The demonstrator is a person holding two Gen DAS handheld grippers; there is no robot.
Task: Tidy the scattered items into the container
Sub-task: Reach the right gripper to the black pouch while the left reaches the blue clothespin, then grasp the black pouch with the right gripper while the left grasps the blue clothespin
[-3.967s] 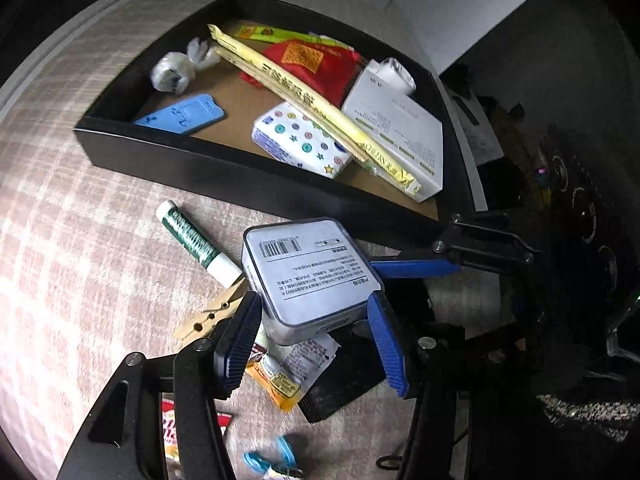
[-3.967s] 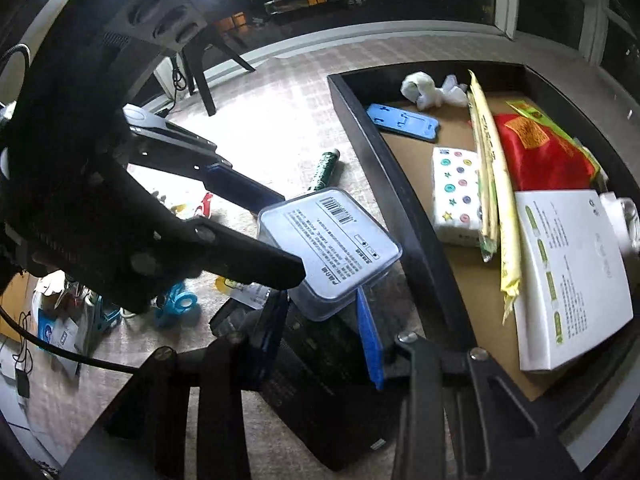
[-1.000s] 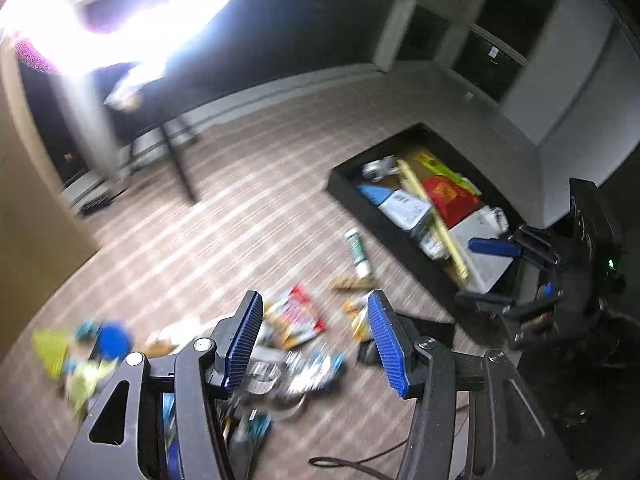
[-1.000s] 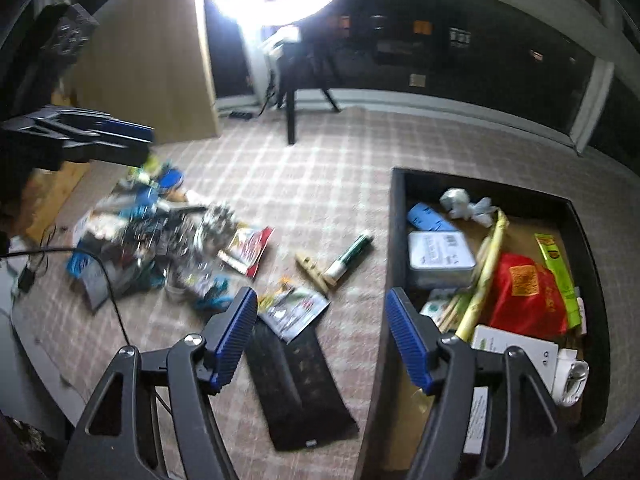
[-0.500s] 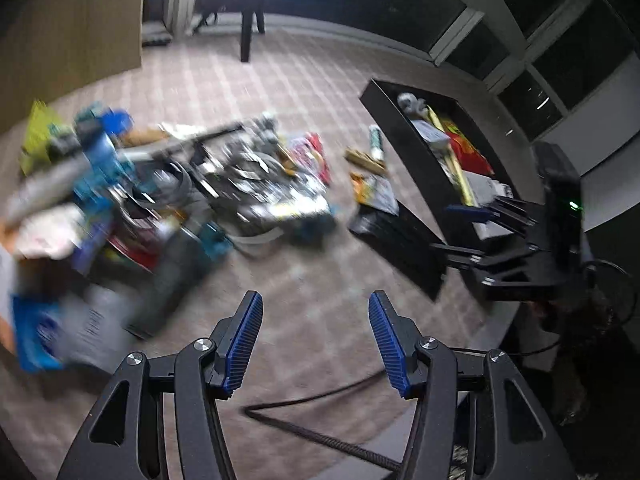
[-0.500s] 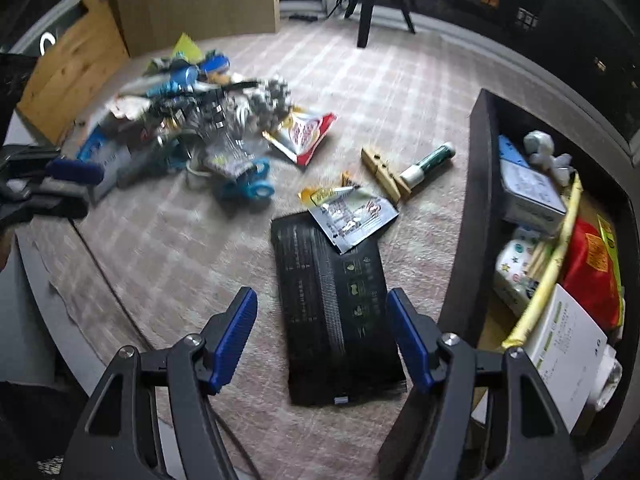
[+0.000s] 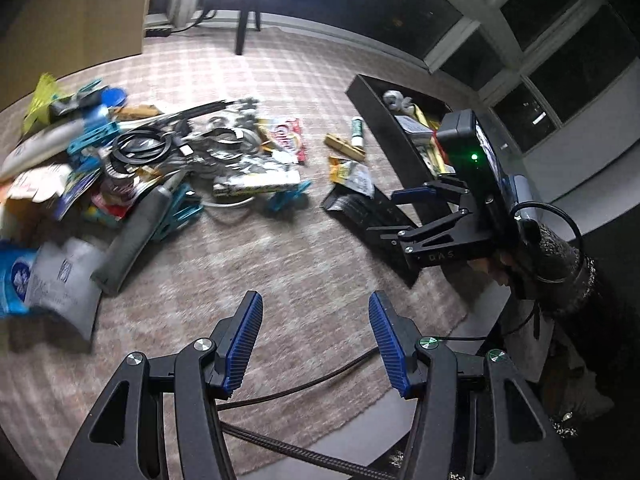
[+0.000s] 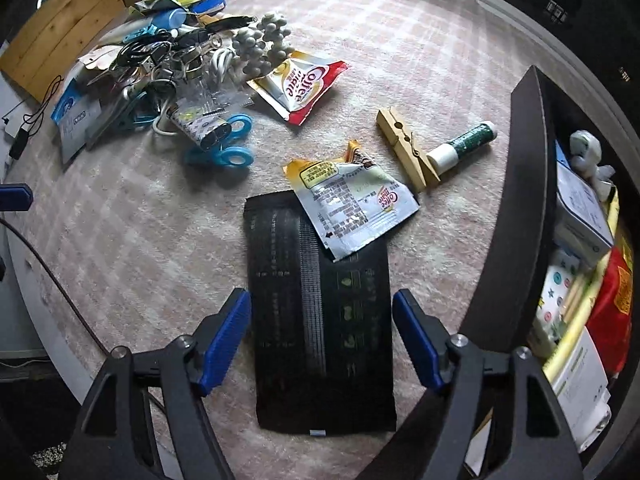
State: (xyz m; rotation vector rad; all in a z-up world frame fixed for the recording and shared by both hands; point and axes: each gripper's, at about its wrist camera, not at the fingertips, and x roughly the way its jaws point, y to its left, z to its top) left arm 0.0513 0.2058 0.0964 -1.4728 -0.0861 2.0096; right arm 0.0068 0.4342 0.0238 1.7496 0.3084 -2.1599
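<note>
On the carpet: a pink-and-white checked rug (image 8: 400,40) lay under everything I had to clear.
Container: the black rectangular tray (image 8: 516,208) stood at my right, already holding a grey tin, a red packet, a white box and more.
Pile left: a heap of tangled cables, clips and packets (image 7: 152,152) sat well apart from the tray, untouched.
Black pouch: the flat black rectangular pouch (image 8: 320,312) lay just beside the tray wall, a torn coffee sachet (image 8: 352,204) overlapping its far end.
Right gripper (image 8: 320,340): spread wide, empty, hovering over the pouch.
Left gripper (image 7: 316,340): spread, empty, over bare rug.
Small strays: a wooden clothespin (image 8: 404,154) and a green glue stick (image 8: 464,144).
Progress: I judged it under halfway.
</note>
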